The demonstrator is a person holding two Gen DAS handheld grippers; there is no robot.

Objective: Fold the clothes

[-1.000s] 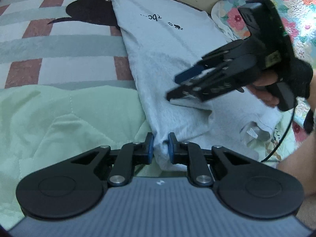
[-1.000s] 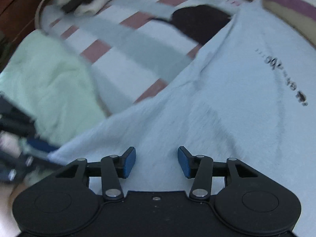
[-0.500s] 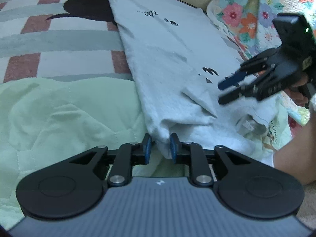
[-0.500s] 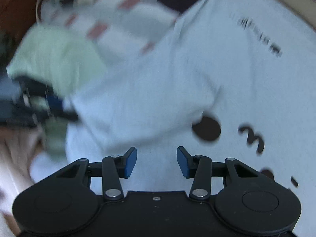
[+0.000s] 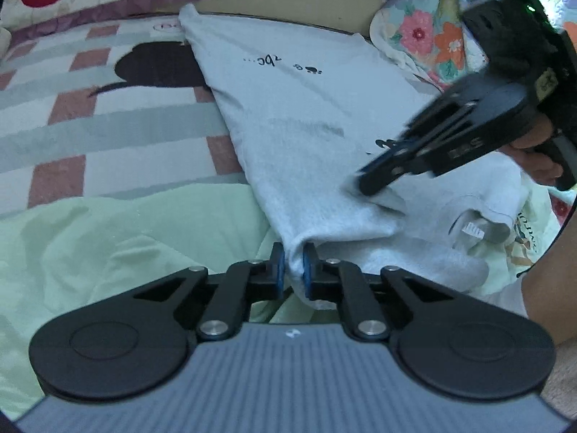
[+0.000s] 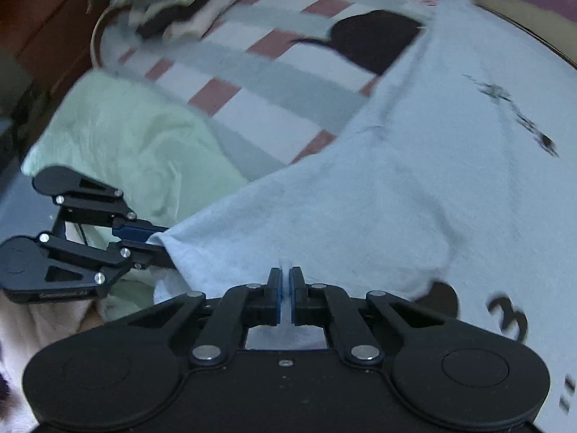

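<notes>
At the near edge of the bed, the left gripper (image 5: 292,270) is closing, its pads already pinching a bunched corner of the pale grey shirt (image 5: 306,137). Just beyond, the right gripper (image 6: 286,290) has clamped a small fold of the same shirt. The shirt lies spread across the checked blanket (image 5: 108,119) beside a green quilt (image 5: 126,245). It looks light, soft and limp, best taken by corners or hems. Farther up, small print reads roughly "bc", otherwise illegible.
</notes>
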